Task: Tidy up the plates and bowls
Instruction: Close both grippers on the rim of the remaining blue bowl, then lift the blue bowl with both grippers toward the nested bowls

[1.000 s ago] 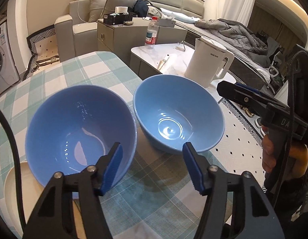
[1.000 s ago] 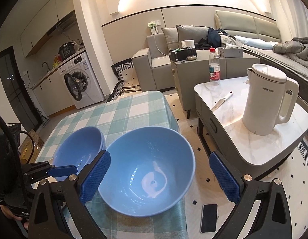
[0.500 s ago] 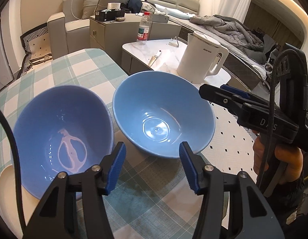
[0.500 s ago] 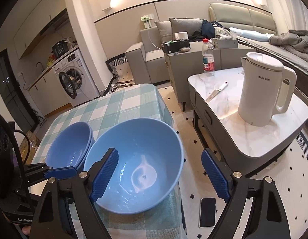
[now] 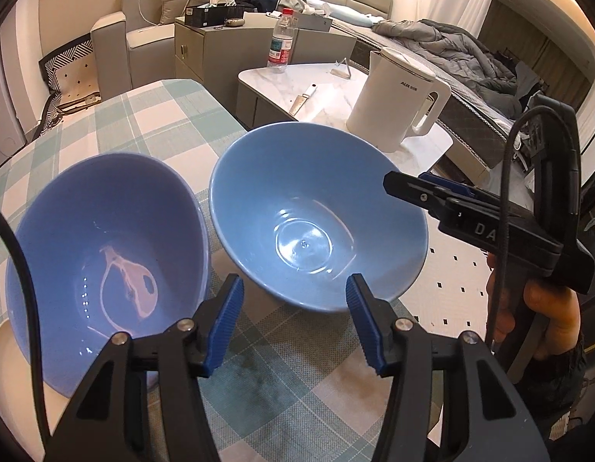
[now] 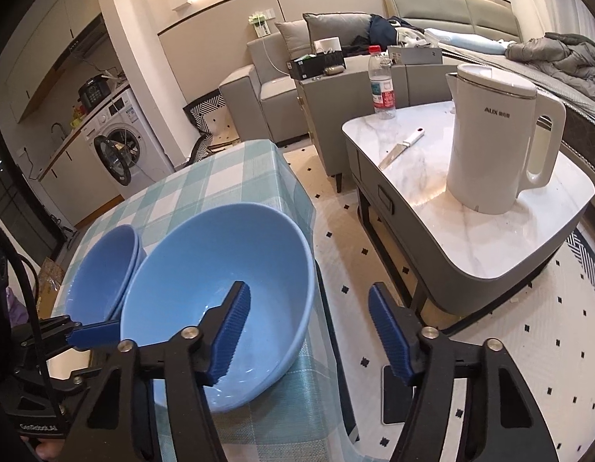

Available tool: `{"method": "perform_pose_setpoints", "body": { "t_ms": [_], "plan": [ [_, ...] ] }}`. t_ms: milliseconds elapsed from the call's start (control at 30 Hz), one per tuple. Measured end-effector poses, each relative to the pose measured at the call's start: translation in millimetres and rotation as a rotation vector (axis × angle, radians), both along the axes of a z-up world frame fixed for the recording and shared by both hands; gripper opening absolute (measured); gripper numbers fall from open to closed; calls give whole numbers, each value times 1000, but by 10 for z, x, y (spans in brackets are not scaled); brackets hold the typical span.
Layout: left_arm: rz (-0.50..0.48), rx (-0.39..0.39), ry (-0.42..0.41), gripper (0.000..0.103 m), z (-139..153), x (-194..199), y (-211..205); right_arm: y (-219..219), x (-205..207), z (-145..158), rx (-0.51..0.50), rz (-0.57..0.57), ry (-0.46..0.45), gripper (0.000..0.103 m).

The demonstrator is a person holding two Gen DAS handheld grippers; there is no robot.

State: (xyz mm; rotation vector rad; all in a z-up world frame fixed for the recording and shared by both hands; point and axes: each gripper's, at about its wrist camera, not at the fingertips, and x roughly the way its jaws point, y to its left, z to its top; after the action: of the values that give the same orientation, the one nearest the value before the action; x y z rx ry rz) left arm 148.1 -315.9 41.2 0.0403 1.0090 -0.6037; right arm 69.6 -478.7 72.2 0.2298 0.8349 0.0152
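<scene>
Two blue bowls stand on a checked tablecloth (image 5: pixel 174 115). The right bowl (image 5: pixel 316 219) sits near the table's right edge; it also shows in the right wrist view (image 6: pixel 220 288). The left one (image 5: pixel 104 261) looks like two stacked bowls in the right wrist view (image 6: pixel 101 269). A pale plate (image 5: pixel 0 350) shows under its left edge. My left gripper (image 5: pixel 293 319) is open, just in front of the right bowl. My right gripper (image 6: pixel 309 331) is open, straddling the right bowl's rim, one finger inside. It also shows in the left wrist view (image 5: pixel 424 188).
A low marble table (image 6: pixel 470 231) stands to the right with a white kettle (image 6: pixel 493 134), a knife (image 6: pixel 401 150) and a water bottle (image 6: pixel 382 81). A phone (image 6: pixel 393 396) lies on the floor below the table edge. A sofa and washing machine (image 6: pixel 120 146) stand beyond.
My right gripper has narrowed and moved in over the right bowl's rim. My left gripper has shifted right, now centred in front of the right bowl.
</scene>
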Motion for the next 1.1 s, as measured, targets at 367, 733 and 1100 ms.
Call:
{"method": "perform_pose_setpoints", "body": {
  "t_ms": [367, 733, 1100],
  "plan": [
    [-4, 12, 15, 54, -40, 35, -42, 48, 67, -107, -22, 14, 36, 35],
    [-1, 40, 10, 47, -69, 82, -72, 167, 48, -83, -41, 69, 15, 33],
    [-5, 54, -1, 45, -73, 87, -69, 220, 48, -79, -51, 77, 12, 33]
  ]
}}
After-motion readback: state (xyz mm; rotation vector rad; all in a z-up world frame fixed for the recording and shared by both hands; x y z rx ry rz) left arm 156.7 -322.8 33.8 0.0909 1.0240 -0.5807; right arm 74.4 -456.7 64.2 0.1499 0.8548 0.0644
